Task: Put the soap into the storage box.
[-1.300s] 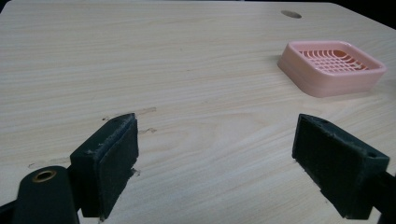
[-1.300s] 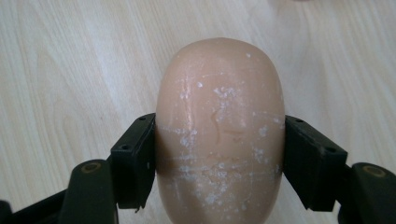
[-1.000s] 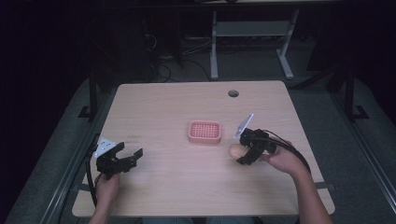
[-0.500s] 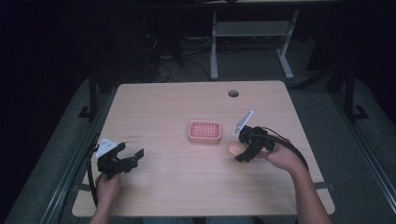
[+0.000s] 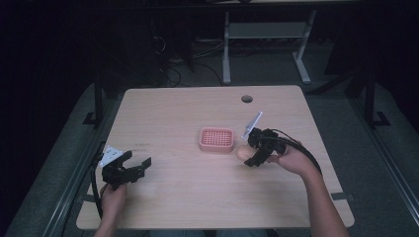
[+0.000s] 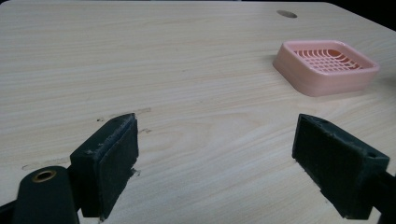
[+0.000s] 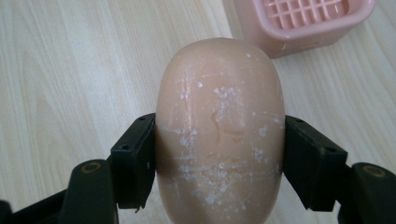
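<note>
We have the right gripper [image 5: 253,154] closed on a peach-coloured bar of soap [image 7: 219,135], the jaws pressing its two long sides so the rounded bar cannot slip. It sits toward the right edge of the table [image 5: 163,113], just beside the pink soap dish [image 5: 217,139] at the table's middle, which we judge to be where the bar is headed. Our left gripper [image 5: 132,167] rests near the front left corner with its jaws wide apart and nothing between them, kept well out of the way. The right gripper view gives us the white flecks on the soap and the dish's grid; the left gripper view shows the dish's raised rim [image 6: 327,77], while the high view lays out how far apart everything lies.
</note>
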A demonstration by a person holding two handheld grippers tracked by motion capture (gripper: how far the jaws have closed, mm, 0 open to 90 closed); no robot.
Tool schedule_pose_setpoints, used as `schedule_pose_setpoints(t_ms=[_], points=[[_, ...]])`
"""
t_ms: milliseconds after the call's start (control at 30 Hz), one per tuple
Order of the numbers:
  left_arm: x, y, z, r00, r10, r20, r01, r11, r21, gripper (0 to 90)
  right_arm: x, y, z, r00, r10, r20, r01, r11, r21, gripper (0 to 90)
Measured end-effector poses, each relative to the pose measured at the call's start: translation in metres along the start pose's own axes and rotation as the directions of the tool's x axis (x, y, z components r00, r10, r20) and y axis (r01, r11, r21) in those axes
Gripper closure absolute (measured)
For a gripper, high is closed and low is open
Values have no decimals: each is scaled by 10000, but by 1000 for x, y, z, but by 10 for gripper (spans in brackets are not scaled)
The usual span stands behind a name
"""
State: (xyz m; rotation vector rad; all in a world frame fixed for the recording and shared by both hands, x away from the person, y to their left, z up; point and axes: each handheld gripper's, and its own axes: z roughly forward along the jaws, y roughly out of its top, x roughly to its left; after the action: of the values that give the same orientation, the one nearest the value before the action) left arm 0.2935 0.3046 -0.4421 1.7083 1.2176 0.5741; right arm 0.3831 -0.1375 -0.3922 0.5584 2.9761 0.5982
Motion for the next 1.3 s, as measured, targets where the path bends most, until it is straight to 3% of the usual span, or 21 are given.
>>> schedule_pose_setpoints(t_ms=[533,1300], points=[[2,-1,-1,10000,-68,10,68,10000,-28,142,-9,19,6,9993,-61,-366,46,9992,-409,318],[2,0,-1,10000,-22,-34,22,10000,-36,142,-29,51,9,9992,-176,-352,169,9997,-188,318]])
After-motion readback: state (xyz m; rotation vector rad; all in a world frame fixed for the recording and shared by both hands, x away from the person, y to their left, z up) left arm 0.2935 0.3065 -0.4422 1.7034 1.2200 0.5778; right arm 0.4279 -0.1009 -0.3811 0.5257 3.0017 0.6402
